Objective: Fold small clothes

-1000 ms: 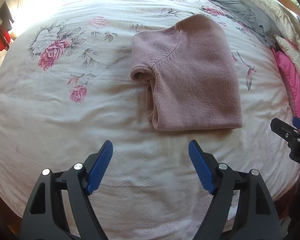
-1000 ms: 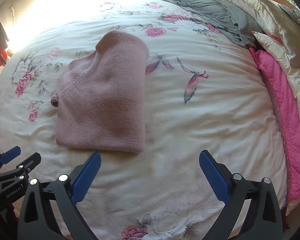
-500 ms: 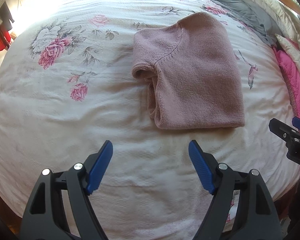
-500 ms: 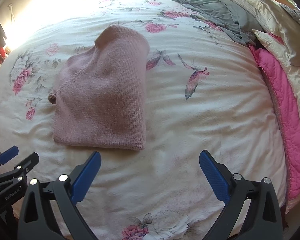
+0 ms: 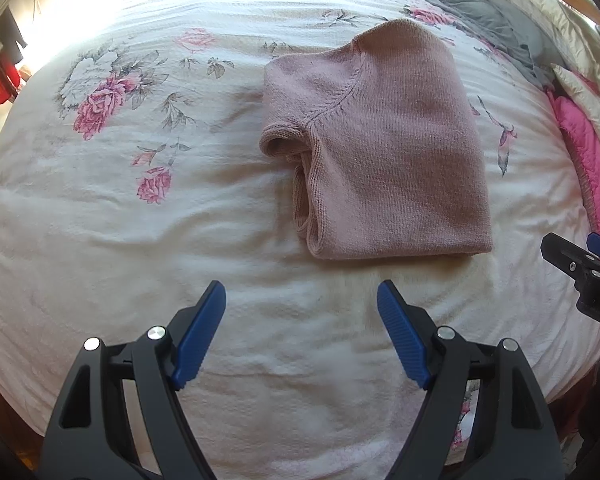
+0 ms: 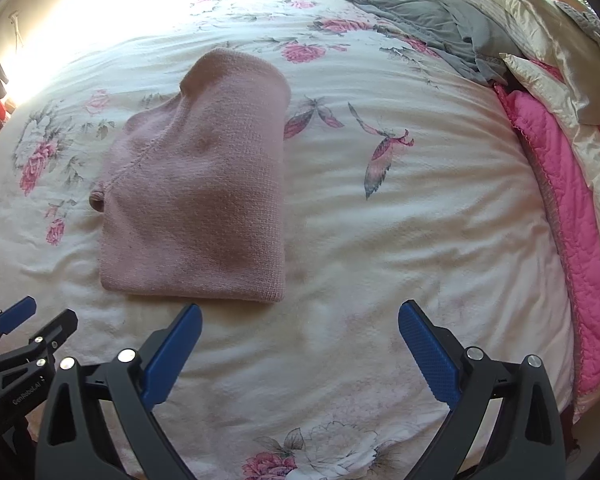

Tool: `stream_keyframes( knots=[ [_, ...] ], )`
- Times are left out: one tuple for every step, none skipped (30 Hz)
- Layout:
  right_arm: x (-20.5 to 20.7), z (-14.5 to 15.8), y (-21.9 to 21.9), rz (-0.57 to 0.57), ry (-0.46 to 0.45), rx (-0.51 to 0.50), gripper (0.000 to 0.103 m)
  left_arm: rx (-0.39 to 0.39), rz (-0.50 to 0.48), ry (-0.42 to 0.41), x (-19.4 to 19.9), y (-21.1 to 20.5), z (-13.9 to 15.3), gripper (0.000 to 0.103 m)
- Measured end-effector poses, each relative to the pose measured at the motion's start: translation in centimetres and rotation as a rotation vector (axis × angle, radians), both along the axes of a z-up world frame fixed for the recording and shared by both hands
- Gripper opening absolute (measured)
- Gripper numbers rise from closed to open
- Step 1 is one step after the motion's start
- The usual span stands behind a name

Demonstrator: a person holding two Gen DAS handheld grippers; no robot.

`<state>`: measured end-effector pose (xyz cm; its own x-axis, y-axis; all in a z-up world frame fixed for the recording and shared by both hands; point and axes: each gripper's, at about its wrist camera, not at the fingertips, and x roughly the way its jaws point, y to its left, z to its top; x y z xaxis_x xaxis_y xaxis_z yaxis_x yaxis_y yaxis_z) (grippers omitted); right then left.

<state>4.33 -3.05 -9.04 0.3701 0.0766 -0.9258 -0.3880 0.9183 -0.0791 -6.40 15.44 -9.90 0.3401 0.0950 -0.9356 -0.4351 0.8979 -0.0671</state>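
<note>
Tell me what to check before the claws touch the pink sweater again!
1. Left claw open and holding nothing: ok.
2. Right claw open and holding nothing: ok.
3. Pink sweater lying flat on the flowery bedspread, not touched by either claw: ok.
4. Sweater already folded into a tidy block: mostly ok, though a sleeve cuff pokes out on its left side.
5. Space around the sweater free of other things: ok; the grey blanket and pink quilt lie well apart.
6. Layers underneath lined up: cannot tell, they are hidden.
</note>
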Motion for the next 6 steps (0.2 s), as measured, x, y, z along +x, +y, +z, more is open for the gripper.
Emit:
stream_keyframes(
  knots=[
    [0.08,-0.03,-0.06,-0.002,0.000,0.000,0.099,0.001,-0.001,0.002,0.05,-0.03,-0.10,0.078],
    [0.13,-0.05,-0.11,-0.002,0.000,-0.001,0.099,0.001,-0.001,0.004,0.10,-0.03,-0.20,0.078],
    [0.21,-0.08,-0.13,-0.004,0.000,-0.004,0.099,0.000,-0.002,0.006,0.15,-0.01,-0.29,0.078],
    [0.27,-0.13,-0.15,-0.005,0.000,-0.005,0.099,0.000,-0.002,0.007,0.18,-0.02,-0.35,0.078],
    [0.30,-0.17,-0.19,-0.006,0.001,-0.005,0.099,0.001,-0.002,0.008,0.22,-0.04,-0.39,0.078],
    [0.34,-0.18,-0.26,-0.008,0.001,-0.005,0.099,0.002,-0.003,0.008,0.23,-0.04,-0.41,0.078]
  ],
)
